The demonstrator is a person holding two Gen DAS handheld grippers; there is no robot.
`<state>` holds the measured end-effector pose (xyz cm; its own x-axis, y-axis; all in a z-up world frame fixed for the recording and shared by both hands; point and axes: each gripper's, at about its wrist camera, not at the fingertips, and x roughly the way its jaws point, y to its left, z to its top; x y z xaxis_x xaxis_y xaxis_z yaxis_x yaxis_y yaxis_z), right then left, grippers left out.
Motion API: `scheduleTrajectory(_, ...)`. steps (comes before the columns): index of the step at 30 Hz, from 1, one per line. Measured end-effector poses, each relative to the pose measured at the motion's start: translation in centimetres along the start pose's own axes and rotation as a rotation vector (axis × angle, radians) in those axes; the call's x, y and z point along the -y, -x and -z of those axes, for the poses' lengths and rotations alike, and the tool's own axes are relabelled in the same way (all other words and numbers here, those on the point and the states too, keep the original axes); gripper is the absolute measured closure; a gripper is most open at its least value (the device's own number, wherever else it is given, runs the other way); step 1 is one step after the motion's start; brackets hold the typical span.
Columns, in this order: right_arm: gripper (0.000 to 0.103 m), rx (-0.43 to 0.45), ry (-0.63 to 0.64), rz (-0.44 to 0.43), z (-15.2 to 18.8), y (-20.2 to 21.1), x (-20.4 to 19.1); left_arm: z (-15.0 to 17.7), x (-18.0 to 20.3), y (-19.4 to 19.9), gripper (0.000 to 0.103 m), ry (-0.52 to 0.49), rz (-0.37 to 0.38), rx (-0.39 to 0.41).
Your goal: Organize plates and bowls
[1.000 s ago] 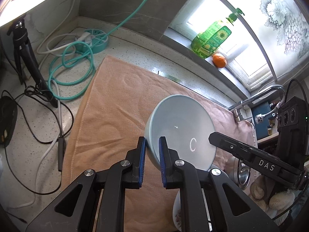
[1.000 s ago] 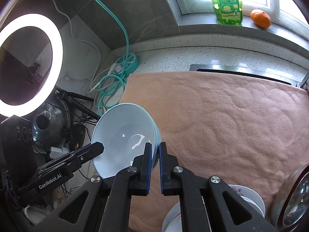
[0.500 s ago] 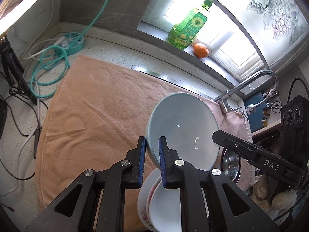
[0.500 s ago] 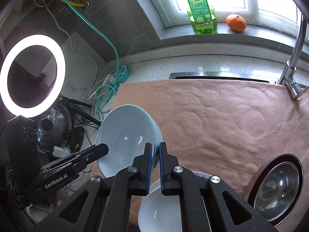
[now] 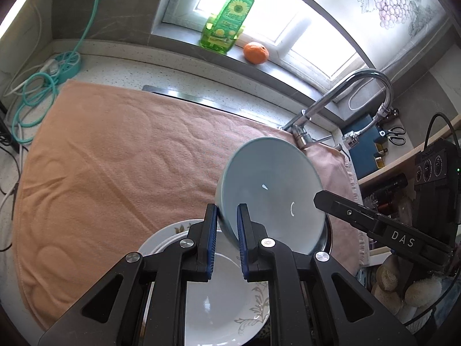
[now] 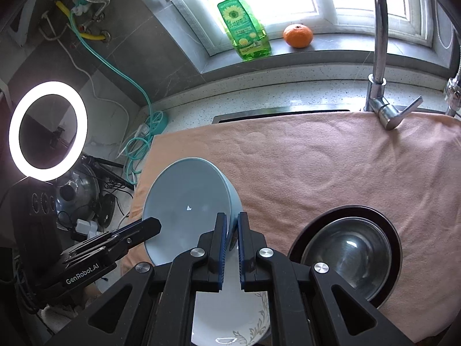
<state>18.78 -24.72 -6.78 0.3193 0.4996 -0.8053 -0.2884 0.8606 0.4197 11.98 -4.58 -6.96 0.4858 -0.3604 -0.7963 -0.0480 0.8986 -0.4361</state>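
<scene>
A pale blue bowl (image 5: 270, 196) is held between both grippers, above the towel. My left gripper (image 5: 226, 216) is shut on its left rim. My right gripper (image 6: 232, 225) is shut on its right rim; the bowl shows in the right wrist view (image 6: 187, 204). Below the bowl lies a white plate with a floral rim (image 5: 230, 297), also seen in the right wrist view (image 6: 230, 317). A steel bowl (image 6: 345, 253) sits in a dark plate (image 6: 393, 248) to the right.
A peach towel (image 5: 115, 167) covers the counter. A tap (image 6: 380, 57) stands at the back right. A green soap bottle (image 6: 245, 28) and an orange (image 6: 298, 35) sit on the sill. Teal cable (image 5: 31, 98) and a ring light (image 6: 47, 129) are at the left.
Both grippers have carried the blue bowl back towards the front of the towel and higher. The white plate and the steel bowl have come into view beneath.
</scene>
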Motion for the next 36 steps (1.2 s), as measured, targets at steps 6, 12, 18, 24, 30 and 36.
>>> scheduleTrajectory(6,0.096,0.002,-0.026,0.022,0.9,1.4,2.8,0.8,2.7,-1.2,0.091,-0.029,0.017,-0.023)
scheduleTrajectory(12,0.096,0.002,-0.064,0.037,1.6,2.4,5.8,1.3,5.3,-2.2,0.091,-0.076,0.027,-0.045)
scheduleTrajectory(18,0.096,0.003,-0.106,0.063,2.5,3.1,8.7,1.5,7.4,-4.2,0.091,-0.106,0.047,-0.092)
scheduleTrajectory(24,0.096,0.004,-0.15,0.084,3.2,3.5,11.4,1.8,9.2,-6.3,0.091,-0.136,0.054,-0.137)
scheduleTrajectory(30,0.096,-0.003,-0.172,0.098,3.7,3.4,13.0,2.0,10.3,-7.5,0.091,-0.159,0.052,-0.163)
scheduleTrajectory(36,0.096,-0.011,-0.171,0.108,4.0,3.2,13.7,2.3,10.6,-8.3,0.091,-0.167,0.045,-0.188)
